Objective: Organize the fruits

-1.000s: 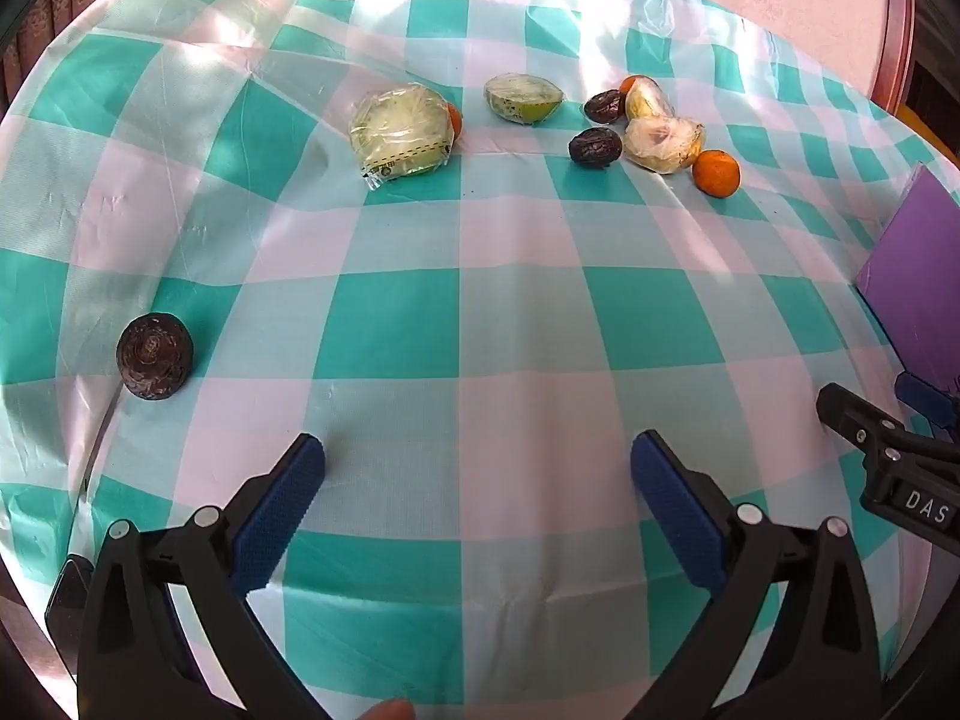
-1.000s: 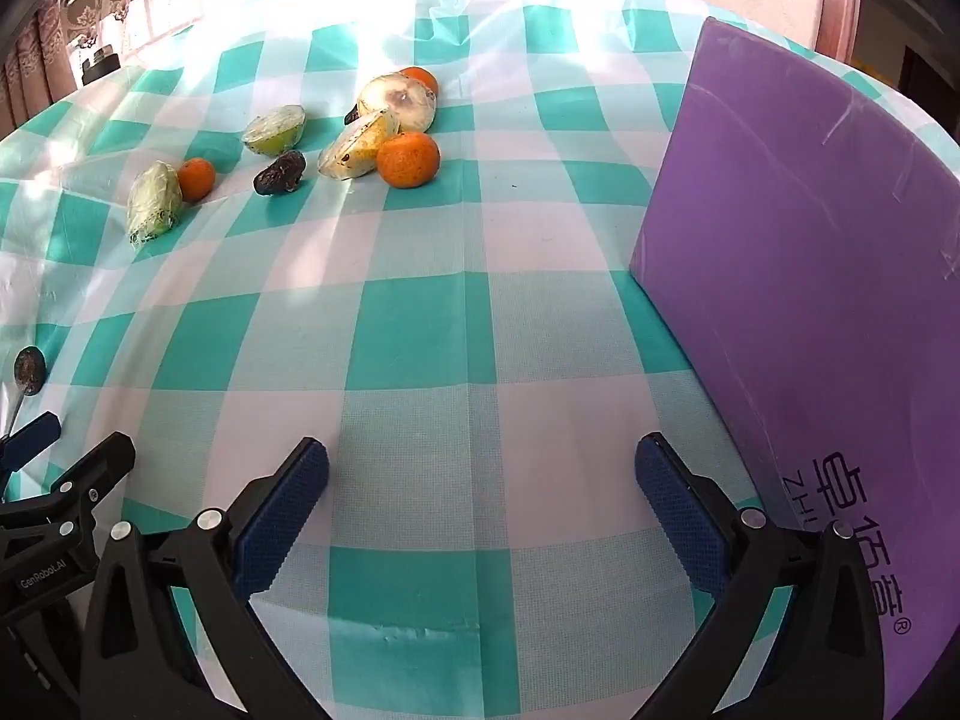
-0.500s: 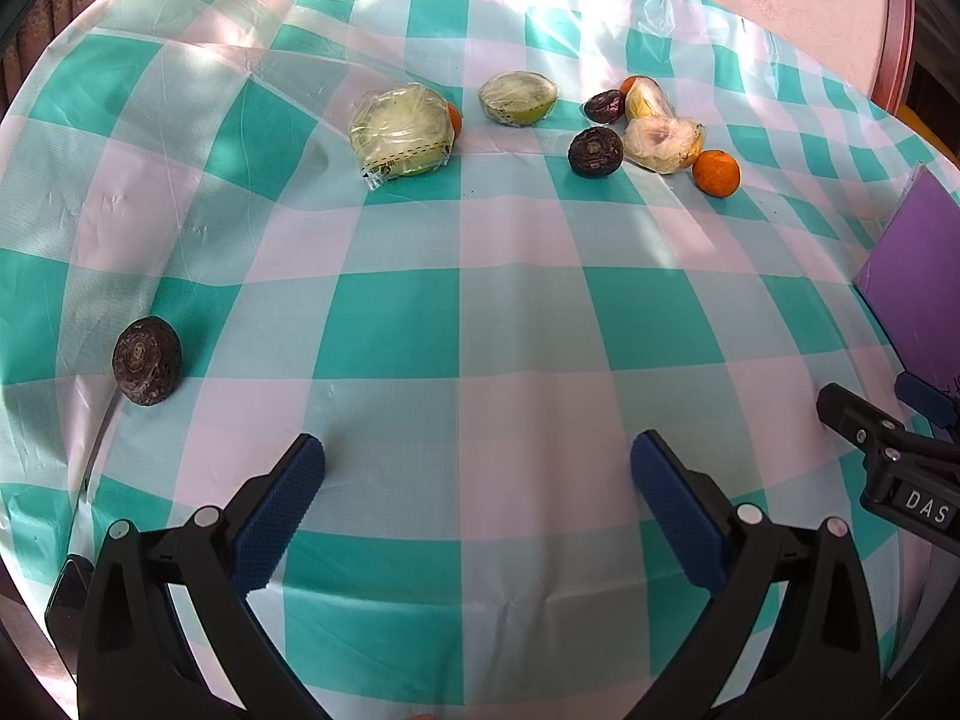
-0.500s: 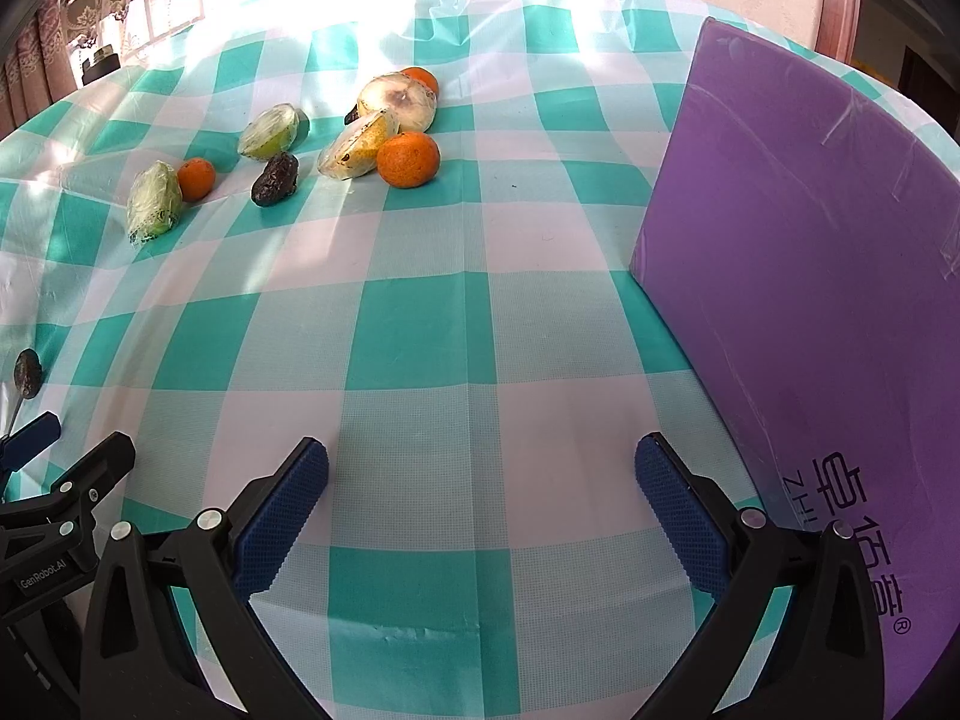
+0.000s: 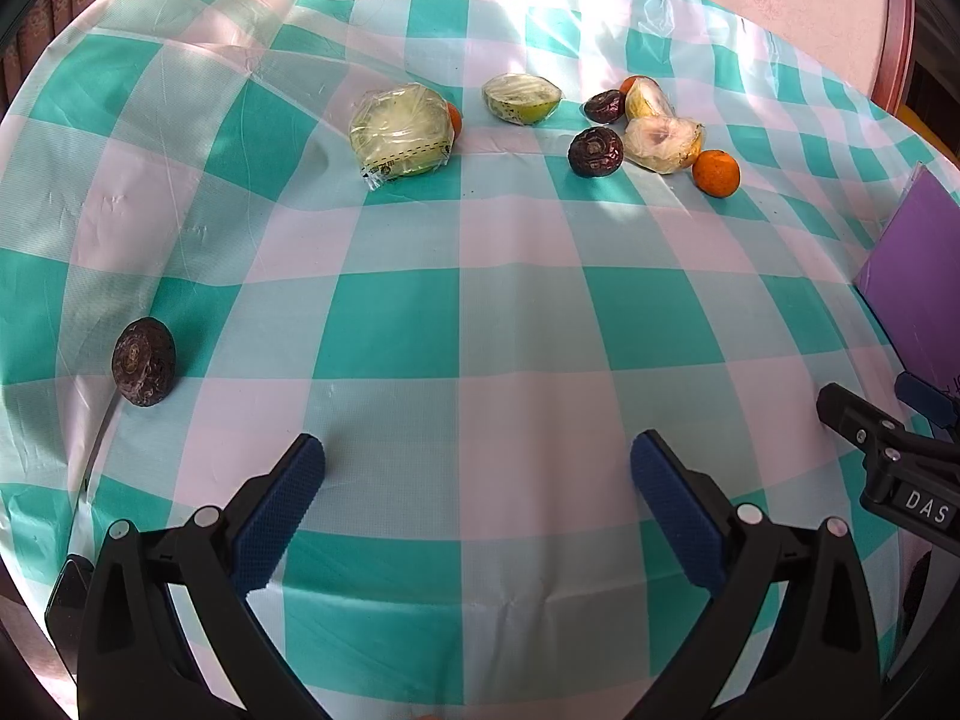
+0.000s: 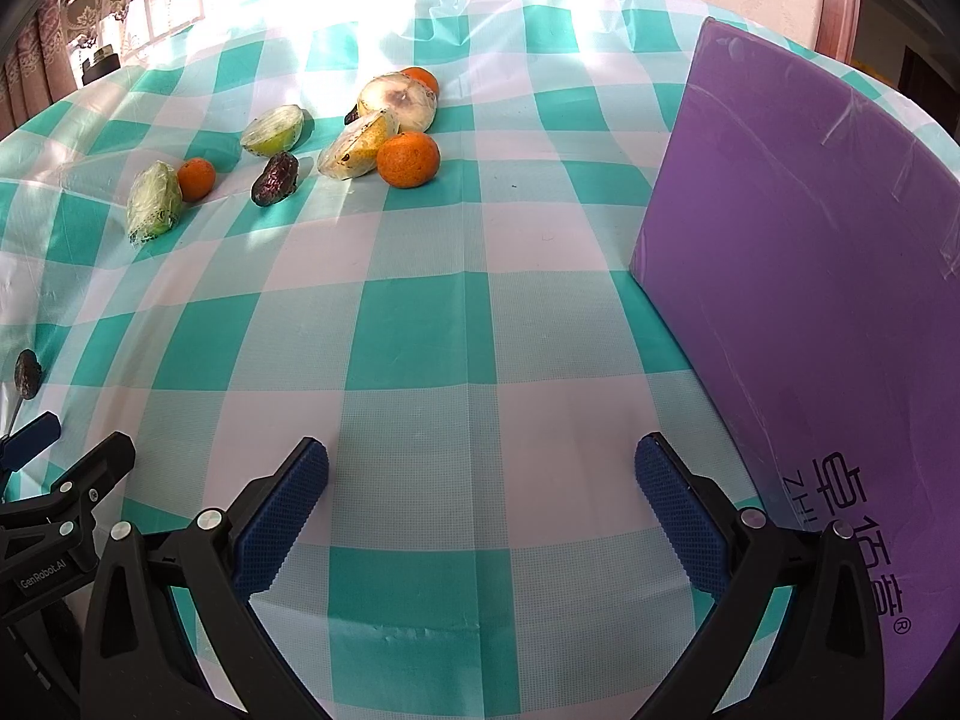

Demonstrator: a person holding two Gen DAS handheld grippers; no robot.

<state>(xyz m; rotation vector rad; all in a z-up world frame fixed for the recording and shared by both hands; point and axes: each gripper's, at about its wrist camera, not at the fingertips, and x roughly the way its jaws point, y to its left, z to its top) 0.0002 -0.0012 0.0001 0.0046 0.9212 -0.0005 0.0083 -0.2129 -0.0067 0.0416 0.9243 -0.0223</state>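
Note:
Fruits lie at the far side of the checked tablecloth [image 5: 390, 330]: a wrapped green half [image 5: 403, 135], a wrapped lime half [image 5: 522, 98], two dark wrinkled fruits [image 5: 594, 150], wrapped pear pieces [image 5: 660, 141] and an orange [image 5: 715, 173]. One dark fruit [image 5: 143, 369] lies alone at the left edge. In the right wrist view the orange [image 6: 408, 159] and pear pieces [image 6: 360, 144] show far left. My left gripper [image 5: 477, 480] is open and empty above the near cloth. My right gripper [image 6: 480, 486] is open and empty beside the purple board [image 6: 810, 240].
The purple board [image 5: 912, 276] lies flat on the table's right side. The table edge runs close behind both grippers. A curtained window [image 6: 120, 12] stands behind the table at the far left.
The left view has shifted slightly, so the lone dark fruit sits a little lower and further left. Both grippers stay open and low.

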